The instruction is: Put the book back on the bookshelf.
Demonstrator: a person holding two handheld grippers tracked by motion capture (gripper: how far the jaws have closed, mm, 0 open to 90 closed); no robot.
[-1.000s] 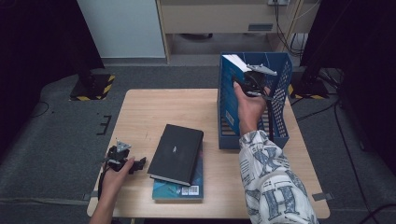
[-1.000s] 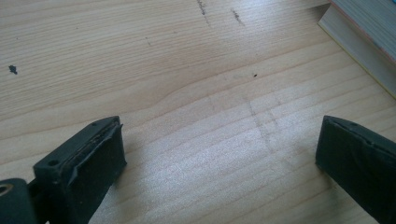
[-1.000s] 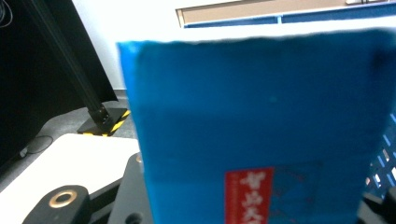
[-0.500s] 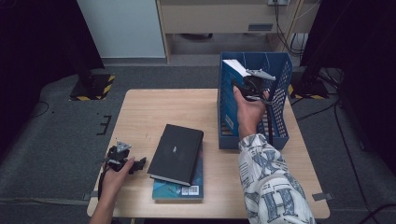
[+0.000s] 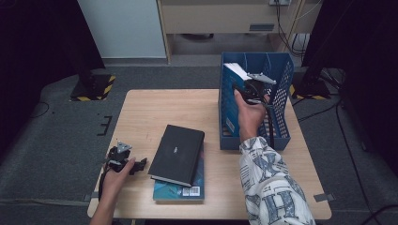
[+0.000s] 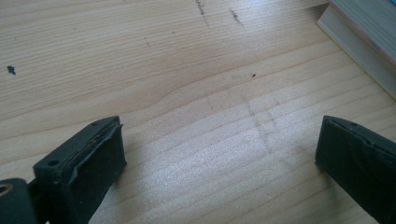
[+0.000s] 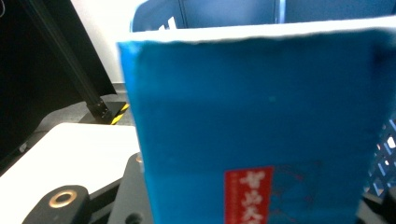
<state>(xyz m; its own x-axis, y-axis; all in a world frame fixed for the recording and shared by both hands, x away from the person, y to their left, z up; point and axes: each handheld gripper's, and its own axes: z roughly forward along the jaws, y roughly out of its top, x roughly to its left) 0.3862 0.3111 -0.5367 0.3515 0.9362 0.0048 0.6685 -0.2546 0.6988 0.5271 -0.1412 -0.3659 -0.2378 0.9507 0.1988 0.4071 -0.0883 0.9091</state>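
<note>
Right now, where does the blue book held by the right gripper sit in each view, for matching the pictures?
High view: blue book stands at upper right, inside the blue file rack, at the right gripper.
Right gripper view: its cover spans the centre, close up.
Left gripper view: not in it.
Shared landmark: the blue file rack, behind the book.

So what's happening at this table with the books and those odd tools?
A person is filing books. The right hand-held gripper holds a blue paperback book upright inside the blue plastic file rack. The left hand-held gripper rests open on the pale wooden table, beside a black hardcover book stacked on a teal book.
</note>
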